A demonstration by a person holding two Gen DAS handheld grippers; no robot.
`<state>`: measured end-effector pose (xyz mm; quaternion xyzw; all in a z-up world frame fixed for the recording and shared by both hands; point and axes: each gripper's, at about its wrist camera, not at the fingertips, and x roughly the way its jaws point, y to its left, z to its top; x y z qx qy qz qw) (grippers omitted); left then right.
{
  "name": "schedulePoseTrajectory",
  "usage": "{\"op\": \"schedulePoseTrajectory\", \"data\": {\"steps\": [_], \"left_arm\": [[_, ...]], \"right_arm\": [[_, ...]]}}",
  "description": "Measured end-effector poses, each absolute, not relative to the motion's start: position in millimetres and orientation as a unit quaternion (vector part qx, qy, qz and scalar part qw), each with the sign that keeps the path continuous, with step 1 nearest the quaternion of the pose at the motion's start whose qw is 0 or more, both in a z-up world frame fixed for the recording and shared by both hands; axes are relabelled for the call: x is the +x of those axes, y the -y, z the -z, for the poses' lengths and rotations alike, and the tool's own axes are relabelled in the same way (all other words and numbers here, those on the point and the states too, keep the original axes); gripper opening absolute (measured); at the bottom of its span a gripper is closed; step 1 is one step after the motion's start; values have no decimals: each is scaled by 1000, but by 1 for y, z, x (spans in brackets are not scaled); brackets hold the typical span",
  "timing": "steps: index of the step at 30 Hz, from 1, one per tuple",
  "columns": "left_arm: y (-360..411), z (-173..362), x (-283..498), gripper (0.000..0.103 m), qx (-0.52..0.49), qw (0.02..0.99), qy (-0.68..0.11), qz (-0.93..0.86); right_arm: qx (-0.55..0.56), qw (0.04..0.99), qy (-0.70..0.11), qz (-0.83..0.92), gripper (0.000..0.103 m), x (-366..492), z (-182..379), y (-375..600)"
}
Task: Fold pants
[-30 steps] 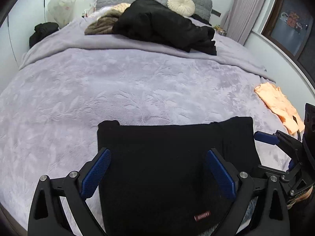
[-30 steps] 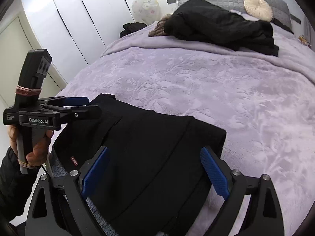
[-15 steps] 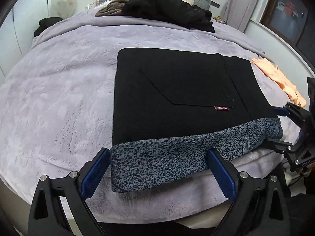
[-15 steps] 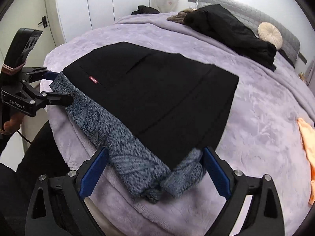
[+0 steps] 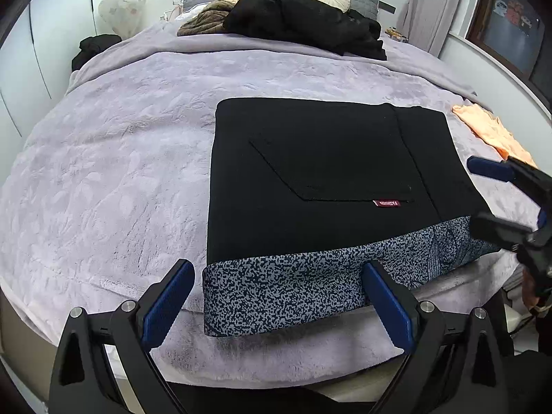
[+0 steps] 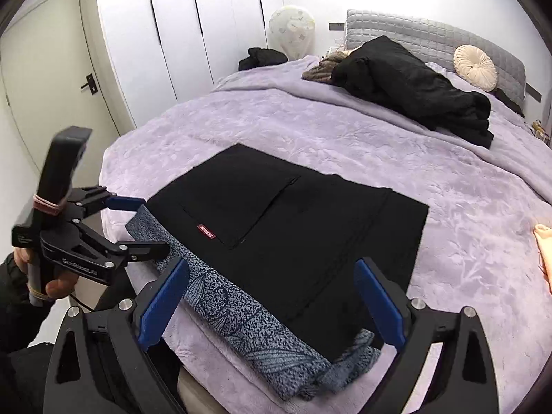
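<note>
The black pants (image 5: pixel 321 172) lie folded into a flat rectangle on the lavender bed (image 5: pixel 103 172), near its foot edge. A red label (image 5: pixel 388 203) shows on the pocket, and a grey-blue patterned band (image 5: pixel 293 289) runs along the near side and hangs over the edge. My left gripper (image 5: pixel 277 307) is open just short of that band, holding nothing. My right gripper (image 6: pixel 272 305) is open over the pants' (image 6: pixel 286 227) near right corner, also with nothing in it. In each view the other gripper shows beside the pants, the right gripper (image 5: pixel 483 200) and the left gripper (image 6: pixel 138 227).
A heap of black clothes (image 5: pixel 303 20) and a brown garment (image 5: pixel 203 20) lie by the grey headboard (image 6: pixel 431 38) with a round cushion (image 6: pixel 476 67). An orange garment (image 5: pixel 490 134) rests at the bed's right edge. White wardrobe doors (image 6: pixel 207 34) and a door (image 6: pixel 45 86) stand left.
Both grippers have drawn back from low over the pants toward the foot of the bed. The whole folded rectangle and its patterned band have come into view. Both stay open.
</note>
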<state>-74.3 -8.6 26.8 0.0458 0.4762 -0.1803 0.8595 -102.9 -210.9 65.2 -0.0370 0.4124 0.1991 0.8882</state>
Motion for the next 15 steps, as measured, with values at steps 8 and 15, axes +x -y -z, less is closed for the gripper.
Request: {"op": "schedulePoseTrajectory", "data": {"steps": [8, 15], "left_arm": [[5, -24, -71, 98, 49, 852, -495, 165], [4, -83, -66, 98, 15, 883, -430, 187]], "right_arm": [[-70, 875, -449, -168, 103, -108, -44, 213], [-34, 893, -417, -165, 103, -98, -84, 226]]}}
